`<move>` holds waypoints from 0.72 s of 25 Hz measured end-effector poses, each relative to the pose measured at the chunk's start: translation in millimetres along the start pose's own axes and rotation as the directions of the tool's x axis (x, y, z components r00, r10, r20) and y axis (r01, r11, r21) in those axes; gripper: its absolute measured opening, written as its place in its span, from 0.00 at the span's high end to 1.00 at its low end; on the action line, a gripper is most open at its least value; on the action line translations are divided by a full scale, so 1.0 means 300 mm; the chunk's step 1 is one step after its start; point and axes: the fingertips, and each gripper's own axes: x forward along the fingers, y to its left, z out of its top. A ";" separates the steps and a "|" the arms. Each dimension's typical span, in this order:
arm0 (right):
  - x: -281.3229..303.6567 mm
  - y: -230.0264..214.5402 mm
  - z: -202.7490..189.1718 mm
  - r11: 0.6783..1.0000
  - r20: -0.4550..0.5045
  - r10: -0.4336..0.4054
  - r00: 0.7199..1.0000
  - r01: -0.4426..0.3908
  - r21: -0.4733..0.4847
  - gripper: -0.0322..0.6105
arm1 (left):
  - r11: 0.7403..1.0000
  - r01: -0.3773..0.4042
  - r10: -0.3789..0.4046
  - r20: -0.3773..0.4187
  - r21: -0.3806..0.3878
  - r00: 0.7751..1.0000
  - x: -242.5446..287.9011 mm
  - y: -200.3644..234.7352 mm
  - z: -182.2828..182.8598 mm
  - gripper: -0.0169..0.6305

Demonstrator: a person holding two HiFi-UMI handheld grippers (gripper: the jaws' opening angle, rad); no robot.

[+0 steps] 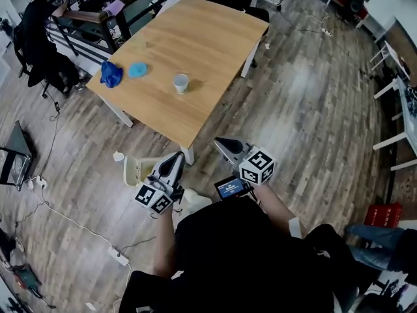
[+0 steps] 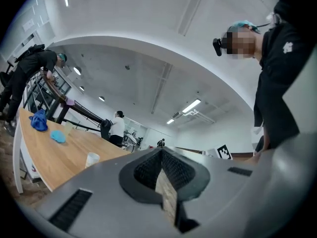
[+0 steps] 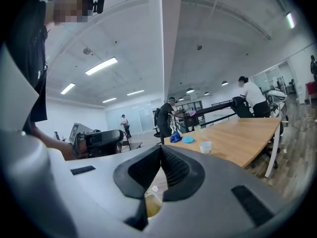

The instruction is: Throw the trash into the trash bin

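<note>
A white paper cup point(image 1: 180, 83), a dark blue crumpled wad point(image 1: 111, 74) and a light blue wad point(image 1: 137, 70) lie on the wooden table point(image 1: 195, 38). A cream trash bin point(image 1: 135, 171) stands on the floor by the table's near leg, with a white paper scrap point(image 1: 118, 156) beside it. My left gripper point(image 1: 176, 157) hovers just right of the bin, shut and empty. My right gripper point(image 1: 221, 141) is level with the table's near corner, shut with nothing in it. The cup point(image 3: 205, 147) and both wads show in the right gripper view, the bin point(image 3: 152, 205) below its jaws.
A person point(image 1: 39, 38) works at a dark bench behind the table's far left. A power strip point(image 1: 118, 257) and cables lie on the floor at left. White furniture legs point(image 1: 391, 142) and a red crate point(image 1: 384, 214) stand at right. A small screen point(image 1: 231, 188) sits between my hands.
</note>
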 end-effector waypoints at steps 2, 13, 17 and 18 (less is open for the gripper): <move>0.060 -0.037 0.026 1.000 0.016 -0.027 0.999 0.027 -0.002 0.96 | 1.000 0.008 -0.008 0.008 0.002 1.000 0.012 0.060 0.029 0.96; 0.304 -0.177 0.083 0.999 0.035 -0.046 0.998 0.046 -0.004 0.84 | 0.999 -0.046 0.046 -0.022 -0.024 0.999 0.091 0.325 0.059 0.96; 0.352 -0.272 0.061 0.999 -0.009 -0.052 0.999 0.052 0.001 0.68 | 0.998 -0.059 0.058 -0.038 -0.029 0.998 0.165 0.345 0.059 0.96; 0.372 -0.302 0.061 0.999 -0.018 -0.051 0.999 0.051 -0.009 0.66 | 0.998 -0.059 0.058 -0.042 -0.021 0.997 0.192 0.352 0.062 0.96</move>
